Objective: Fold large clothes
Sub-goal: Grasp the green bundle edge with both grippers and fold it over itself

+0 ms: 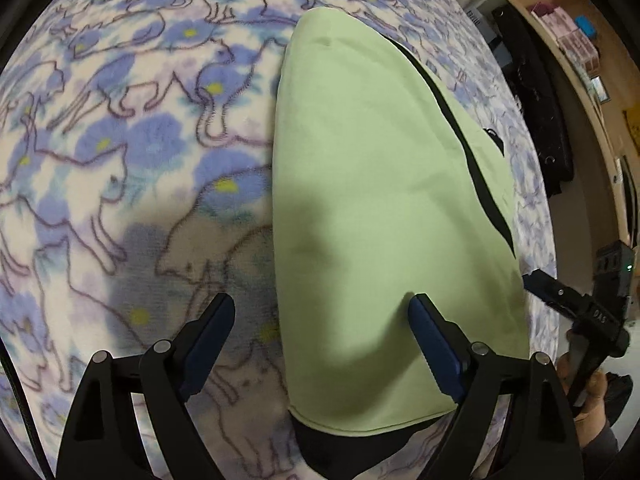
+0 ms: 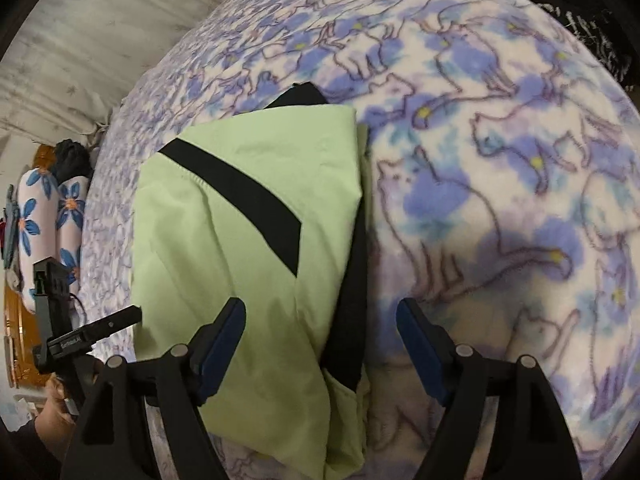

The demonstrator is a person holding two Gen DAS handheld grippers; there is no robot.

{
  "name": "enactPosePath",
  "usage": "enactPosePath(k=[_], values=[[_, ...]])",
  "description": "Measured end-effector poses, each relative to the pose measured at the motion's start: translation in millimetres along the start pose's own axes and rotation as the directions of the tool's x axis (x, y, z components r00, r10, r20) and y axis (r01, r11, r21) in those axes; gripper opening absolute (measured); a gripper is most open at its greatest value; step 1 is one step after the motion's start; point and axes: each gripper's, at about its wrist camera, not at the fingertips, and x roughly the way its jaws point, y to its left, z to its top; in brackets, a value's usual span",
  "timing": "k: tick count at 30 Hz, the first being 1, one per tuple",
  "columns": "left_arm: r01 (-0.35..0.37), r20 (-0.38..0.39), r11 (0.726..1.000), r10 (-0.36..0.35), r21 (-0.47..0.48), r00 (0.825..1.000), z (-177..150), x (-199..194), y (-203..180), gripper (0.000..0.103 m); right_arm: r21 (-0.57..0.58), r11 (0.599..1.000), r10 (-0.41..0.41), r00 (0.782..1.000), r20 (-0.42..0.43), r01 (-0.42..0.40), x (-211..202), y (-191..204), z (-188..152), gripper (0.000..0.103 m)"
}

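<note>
A light green garment with black trim (image 1: 372,208) lies folded into a compact shape on a blanket printed with blue flowers and cats (image 1: 120,140). My left gripper (image 1: 322,312) is open and empty, hovering above the garment's left edge near its close end. My right gripper (image 2: 320,316) is open and empty above the garment's (image 2: 240,220) right edge, where a black strip shows. Each gripper shows at the edge of the other's view: the right one (image 1: 576,304) and the left one (image 2: 92,328).
The blanket (image 2: 500,160) covers a bed. A wooden shelf with small boxes (image 1: 572,40) and a black item (image 1: 540,112) stand to the right in the left wrist view. A flower-print pillow (image 2: 44,216) and a grey curtain (image 2: 100,20) lie left in the right wrist view.
</note>
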Motion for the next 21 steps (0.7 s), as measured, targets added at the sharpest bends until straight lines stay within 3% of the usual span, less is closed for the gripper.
enactPosePath(k=[9, 16, 21], values=[[0.089, 0.015, 0.996, -0.089, -0.021, 0.996, 4.9, 20.0, -1.9, 0.087, 0.017, 0.991, 0.132, 0.987, -0.097, -0.131, 39.1, -18.3, 8.8, 0.078], [0.166, 0.020, 0.986, -0.166, -0.027, 0.986, 11.9, 31.0, 1.3, 0.087, -0.016, 0.976, 0.215, 0.971, -0.107, -0.218, 57.6, -18.6, 21.0, 0.078], [0.189, 0.024, 0.982, -0.189, -0.005, 0.982, 17.7, 38.4, -2.8, 0.087, -0.027, 0.963, 0.263, 0.958, -0.113, -0.268, 68.9, -12.6, 30.8, 0.063]])
